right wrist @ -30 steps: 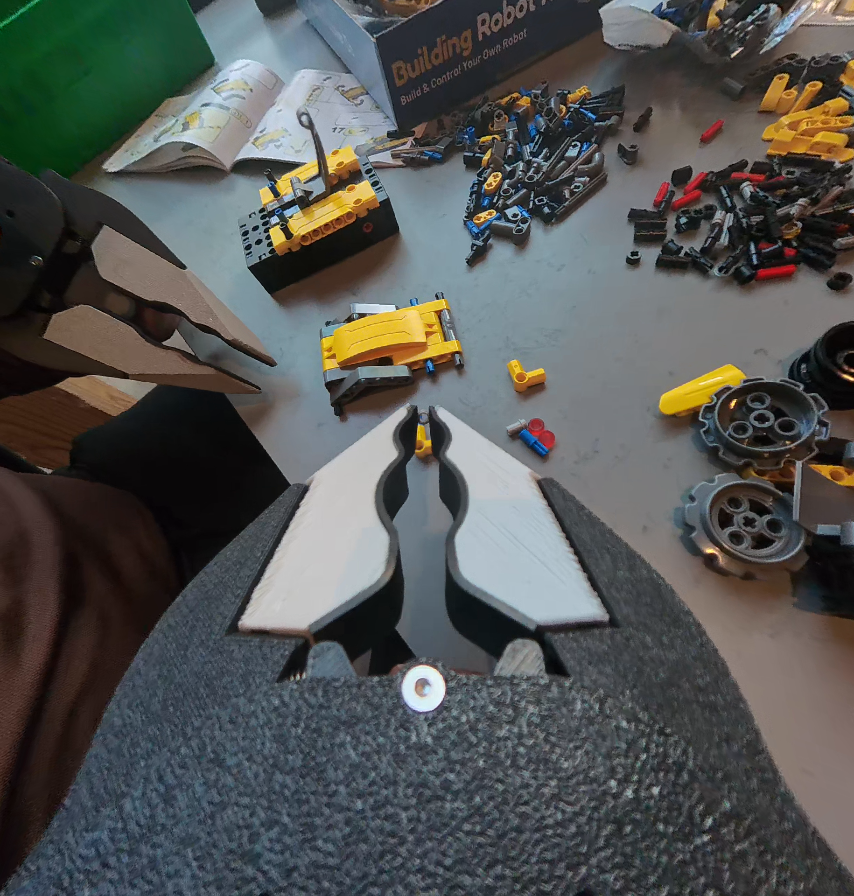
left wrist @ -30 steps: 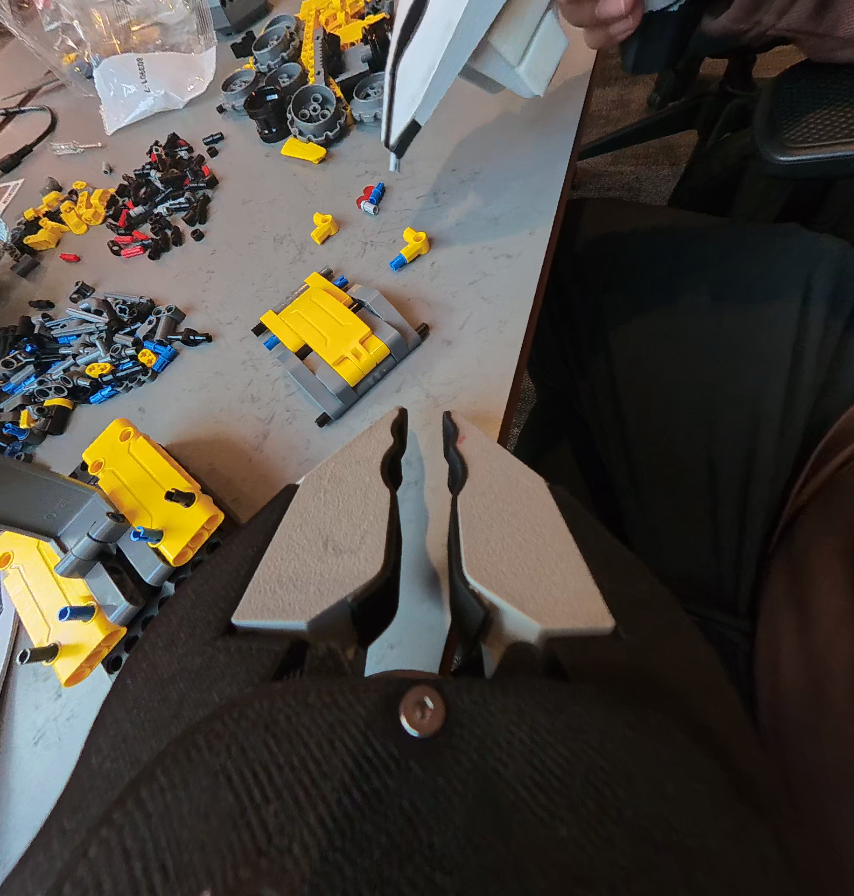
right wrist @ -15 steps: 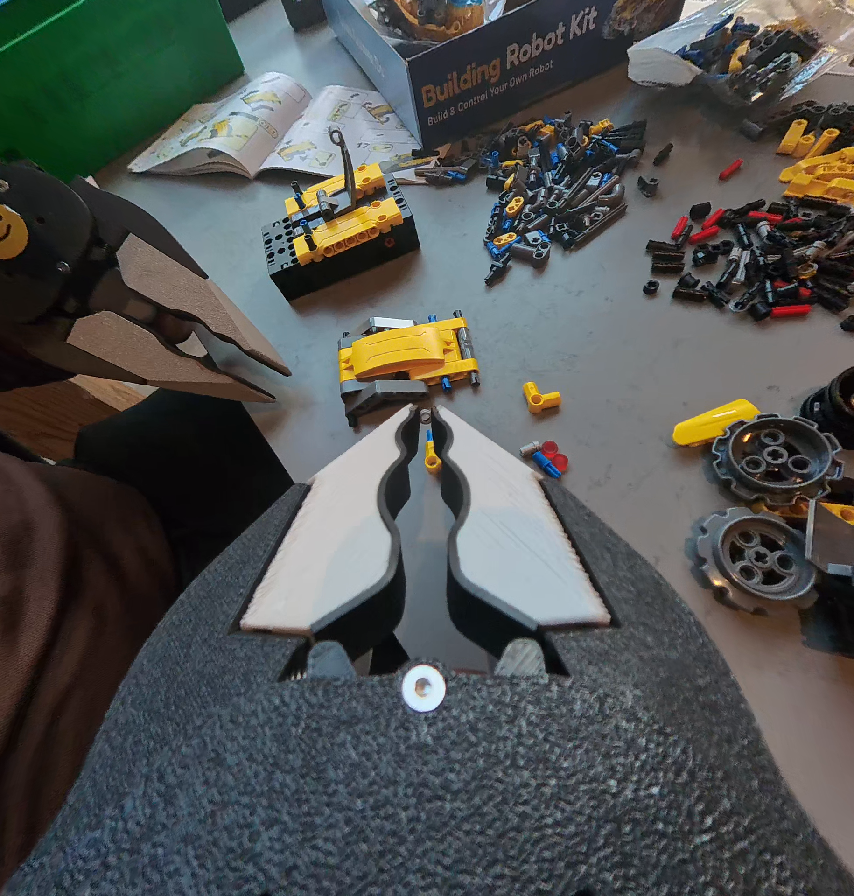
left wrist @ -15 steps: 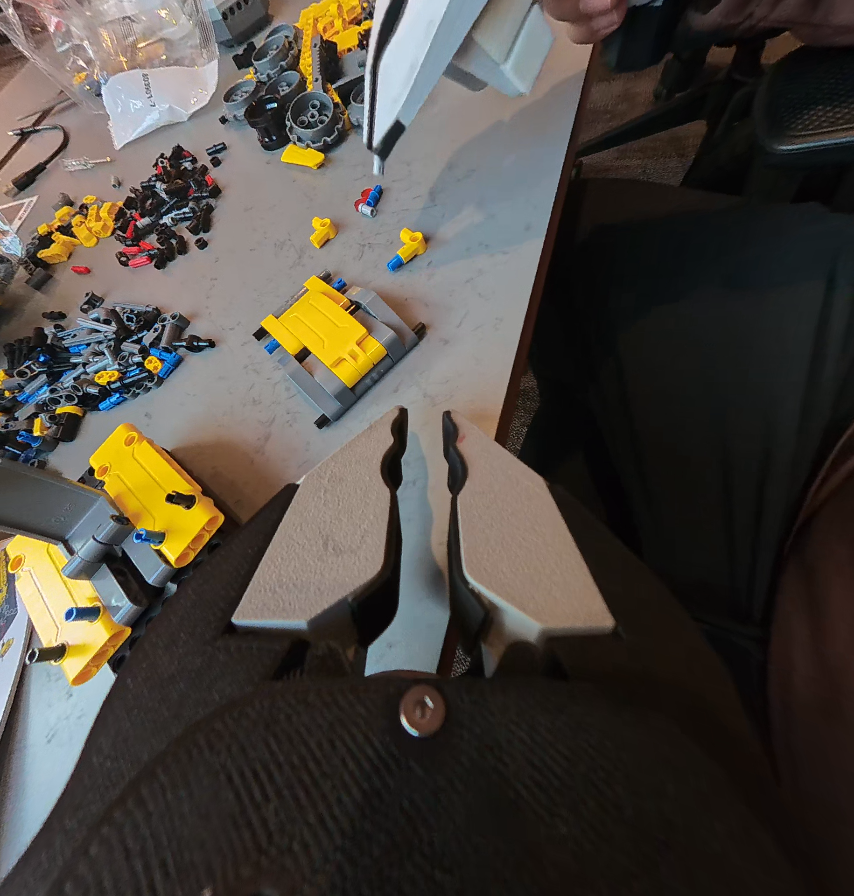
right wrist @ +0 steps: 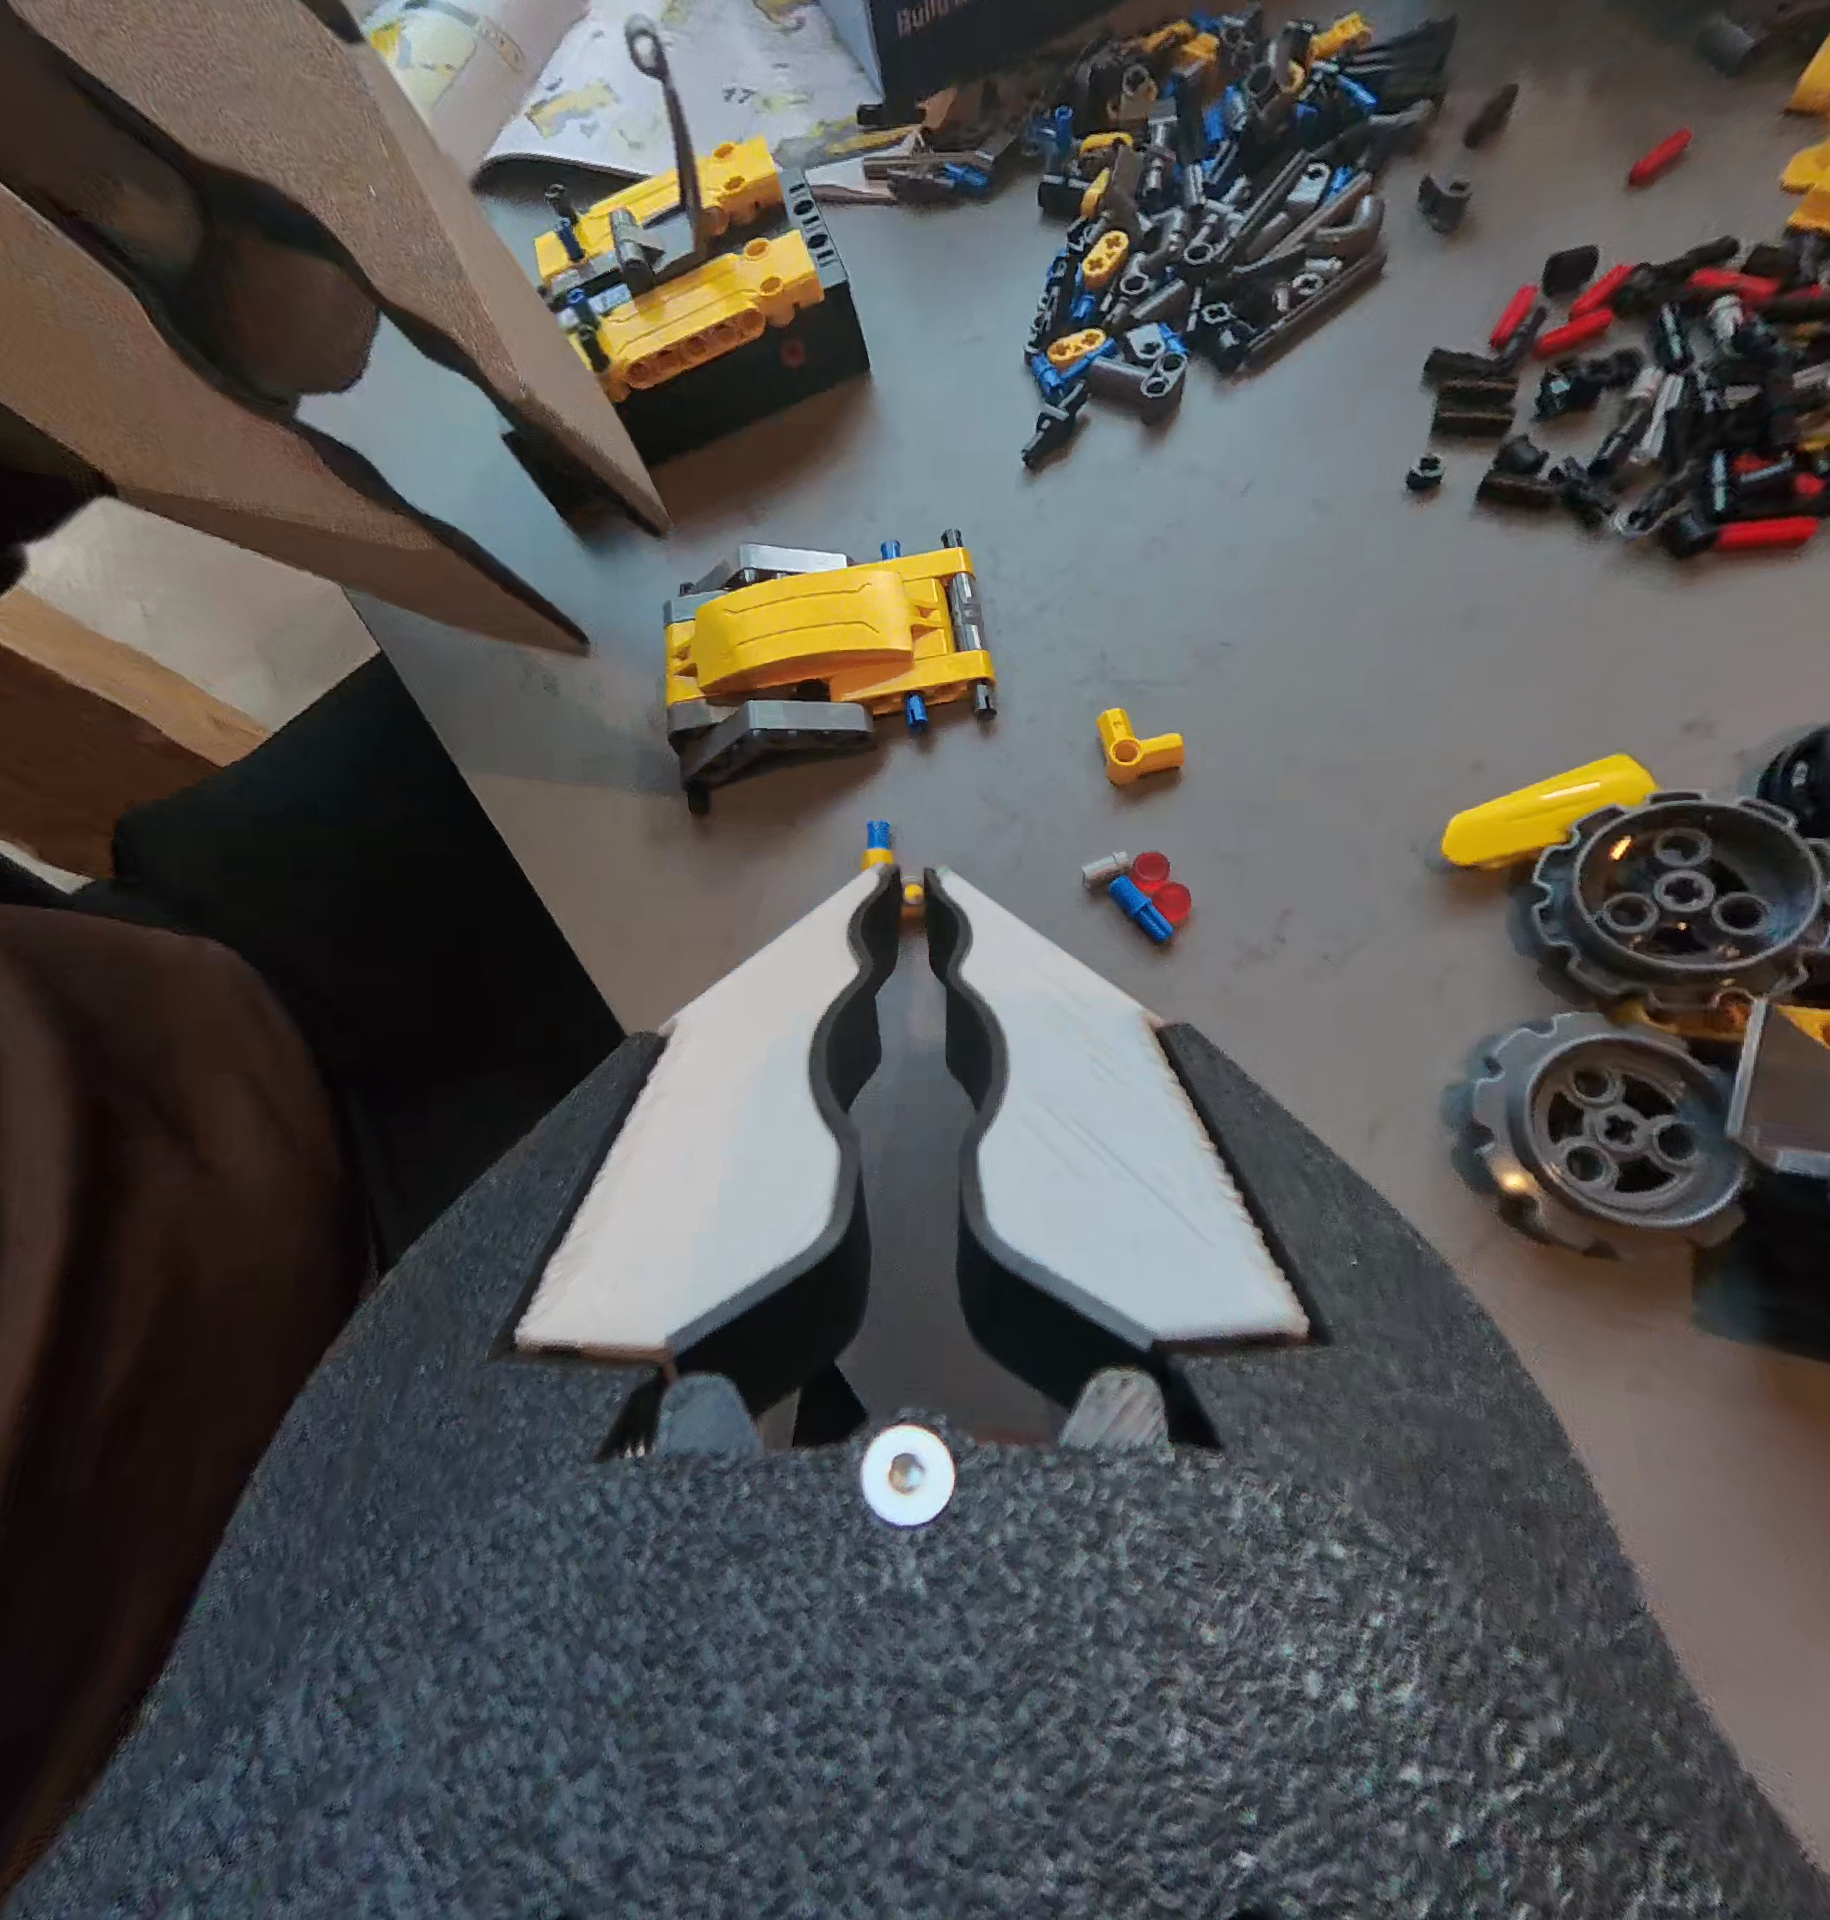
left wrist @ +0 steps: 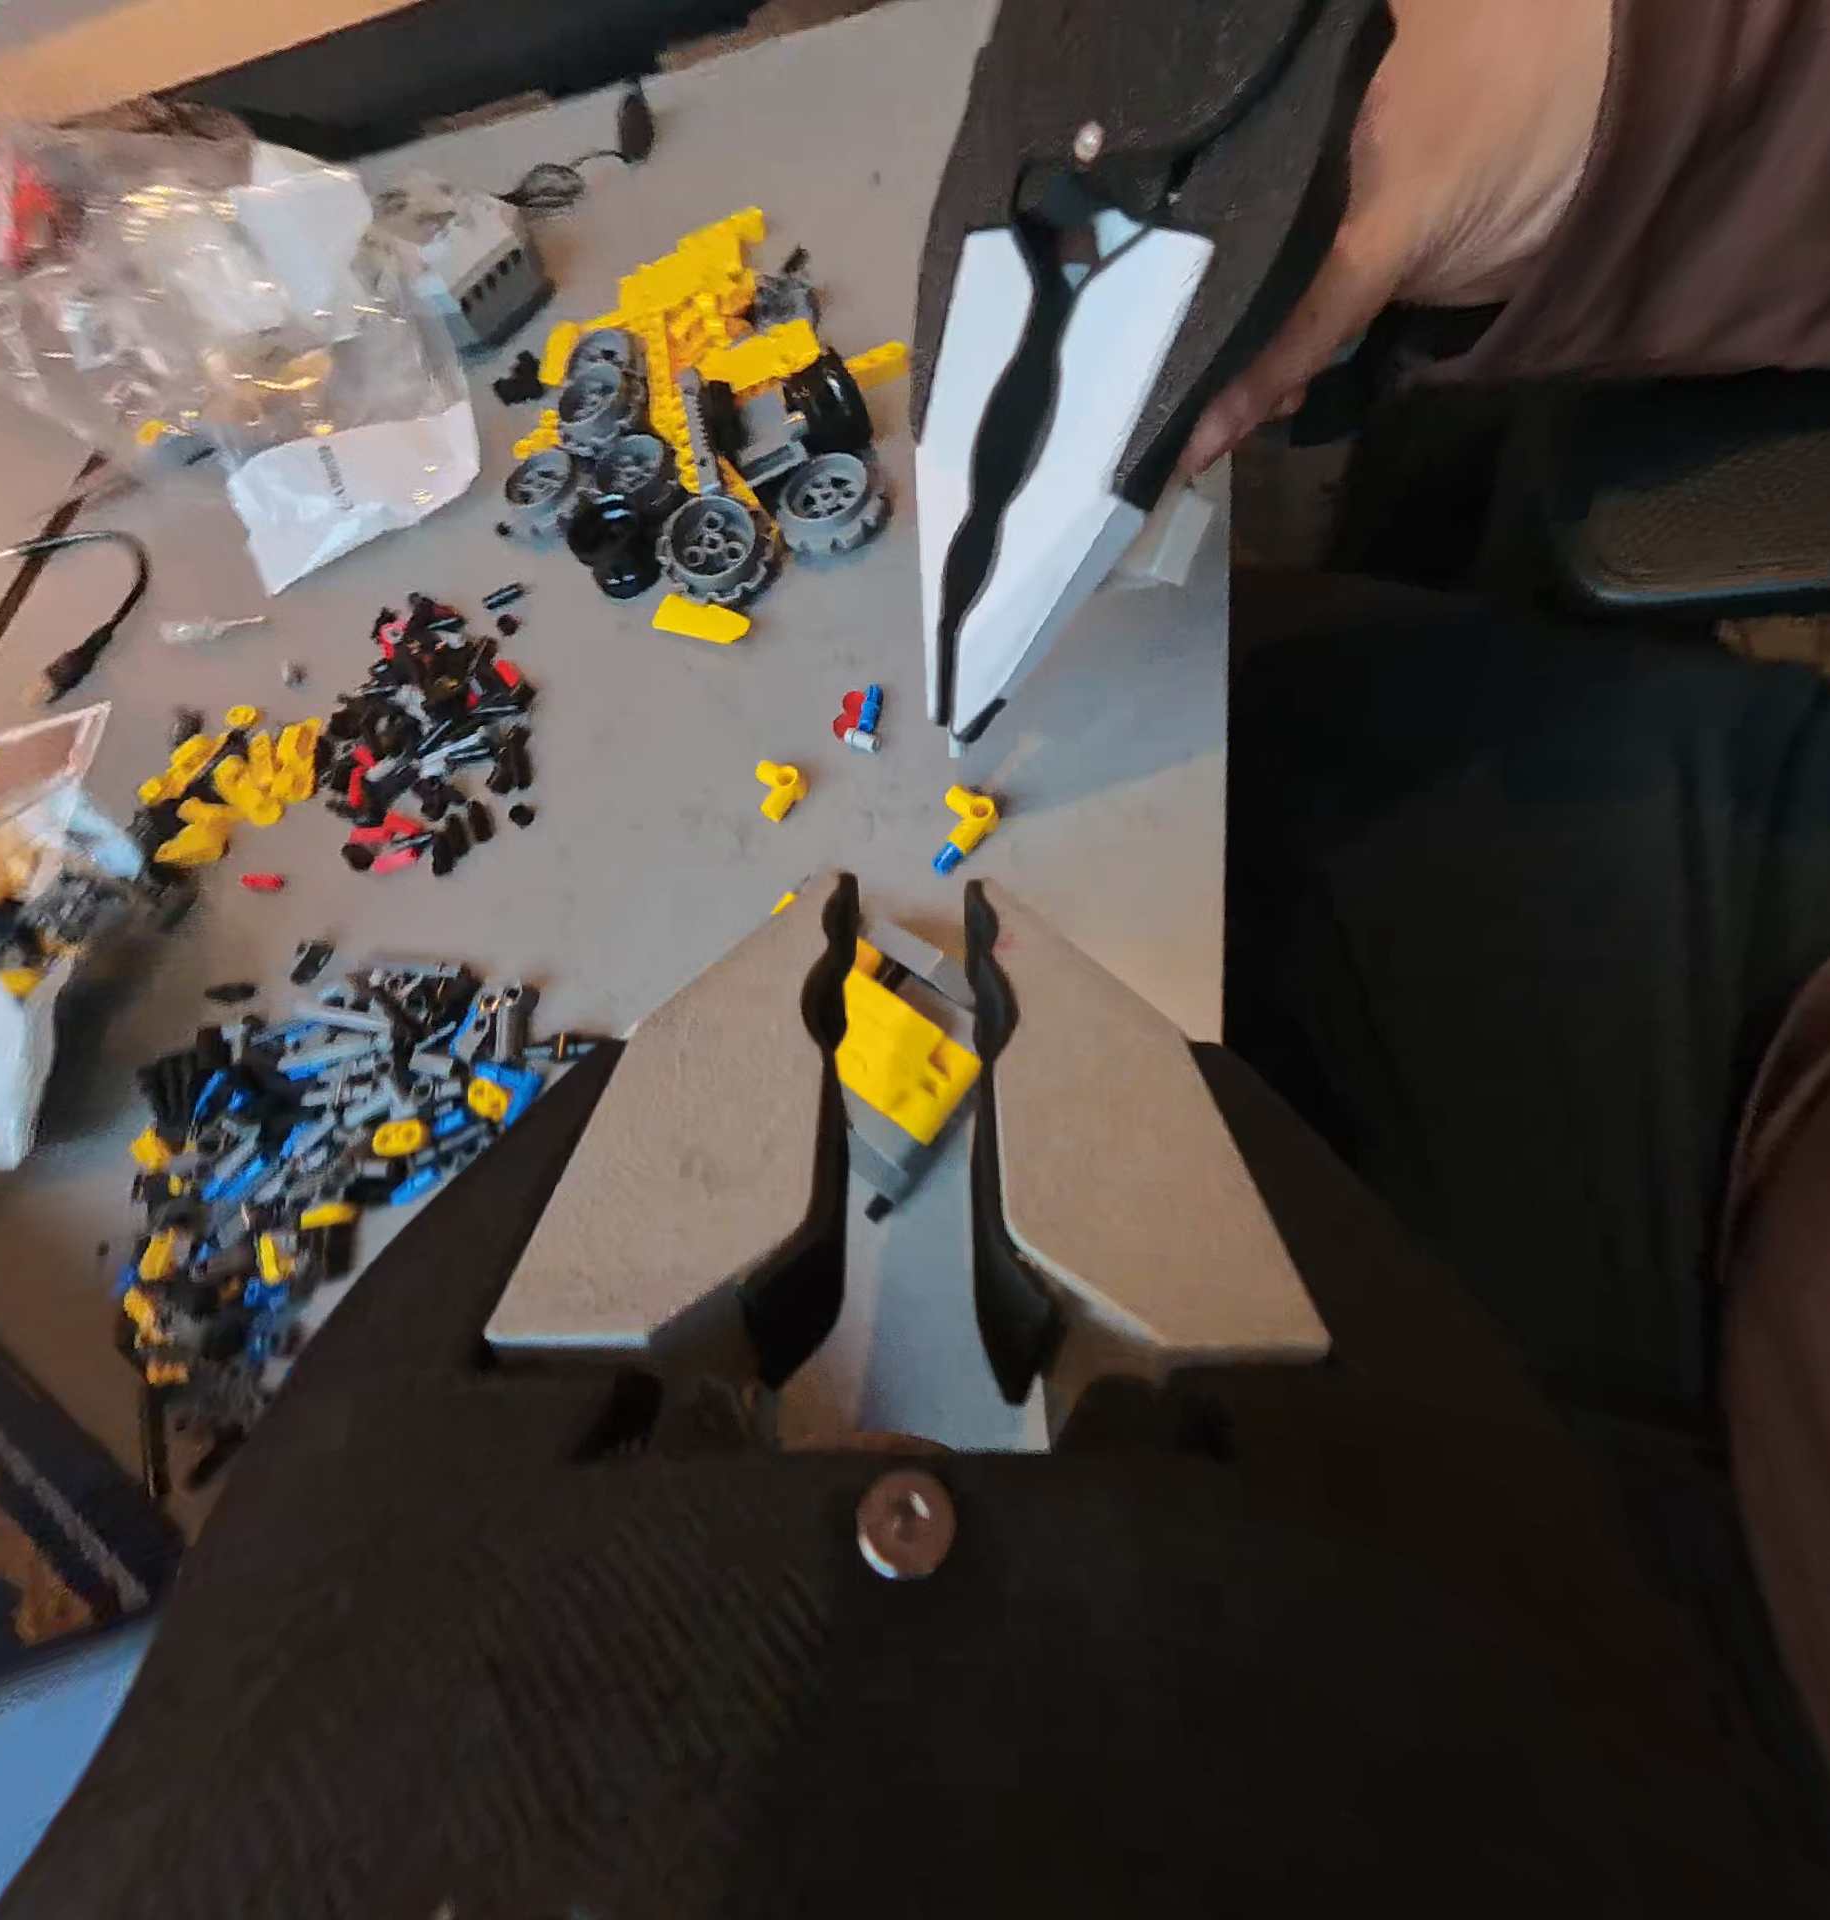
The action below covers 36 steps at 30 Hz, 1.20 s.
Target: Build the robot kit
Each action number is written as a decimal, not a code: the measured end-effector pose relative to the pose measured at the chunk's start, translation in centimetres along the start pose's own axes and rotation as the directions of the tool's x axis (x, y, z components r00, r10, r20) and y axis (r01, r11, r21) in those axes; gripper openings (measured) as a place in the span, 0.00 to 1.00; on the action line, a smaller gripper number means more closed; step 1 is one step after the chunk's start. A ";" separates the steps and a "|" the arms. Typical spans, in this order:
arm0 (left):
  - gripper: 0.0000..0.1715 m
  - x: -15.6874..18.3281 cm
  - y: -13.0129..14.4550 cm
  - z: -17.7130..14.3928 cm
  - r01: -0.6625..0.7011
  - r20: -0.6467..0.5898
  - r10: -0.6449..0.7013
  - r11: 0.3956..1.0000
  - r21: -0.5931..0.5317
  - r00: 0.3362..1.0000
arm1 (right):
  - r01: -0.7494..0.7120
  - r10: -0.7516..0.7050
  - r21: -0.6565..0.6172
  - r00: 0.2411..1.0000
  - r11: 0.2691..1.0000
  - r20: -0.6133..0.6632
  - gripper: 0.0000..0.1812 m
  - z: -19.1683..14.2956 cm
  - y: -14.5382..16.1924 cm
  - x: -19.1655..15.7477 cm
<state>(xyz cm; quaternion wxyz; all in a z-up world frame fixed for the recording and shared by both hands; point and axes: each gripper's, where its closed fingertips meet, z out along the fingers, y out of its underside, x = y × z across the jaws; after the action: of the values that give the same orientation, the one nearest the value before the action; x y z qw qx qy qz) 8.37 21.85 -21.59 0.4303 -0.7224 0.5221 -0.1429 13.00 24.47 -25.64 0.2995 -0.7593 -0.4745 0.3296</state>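
My left gripper (left wrist: 909,902) is open and hovers low over a yellow and grey brick assembly (left wrist: 903,1060), which shows between its fingers. In the right wrist view the left gripper (right wrist: 625,582) has its tips just left of that assembly (right wrist: 817,634), not touching it. My right gripper (right wrist: 909,881) is shut, with only a thin slit at the tips. It points at a small yellow connector with a blue pin (right wrist: 878,847) on the table. In the left wrist view the right gripper (left wrist: 958,732) is just above that connector (left wrist: 968,821), apart from it.
A yellow elbow piece (right wrist: 1139,748) and red and blue bits (right wrist: 1145,899) lie nearby. Grey wheels (right wrist: 1680,914) are to the right. Piles of small parts (right wrist: 1202,239) and a black block with yellow beams (right wrist: 713,301) lie farther off. The table edge (left wrist: 1228,831) is close.
My left gripper has moved forward over the yellow and grey assembly and its jaws have widened. My right gripper has come down closer to the yellow connector.
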 end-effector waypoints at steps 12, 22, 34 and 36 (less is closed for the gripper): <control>0.11 0.7 1.9 6.4 -0.206 -0.314 0.097 0.919 -0.336 0.945 | -0.196 0.189 0.118 0.980 0.973 0.069 0.02 -3.6 0.4 0.6; 0.02 1.9 2.7 7.4 -0.252 -0.384 0.095 0.890 -0.381 0.918 | -0.175 0.164 0.133 0.982 0.976 0.088 0.02 -4.0 0.9 -0.2; 0.02 5.3 -0.9 10.6 -0.208 -0.361 0.092 0.932 -0.297 0.928 | -0.177 0.177 0.018 0.984 0.984 -0.031 0.02 -4.3 3.9 0.0; 0.02 5.5 -1.0 10.7 -0.192 -0.356 0.082 0.939 -0.285 0.931 | -0.163 0.162 -0.001 0.985 0.987 -0.062 0.02 -4.4 4.3 0.1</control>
<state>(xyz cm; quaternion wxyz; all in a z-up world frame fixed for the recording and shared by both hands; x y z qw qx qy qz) 18.33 22.21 -28.43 0.2224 -0.7075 0.6540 -0.1493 18.70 22.38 -26.32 0.2838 -0.8063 -0.4025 0.3278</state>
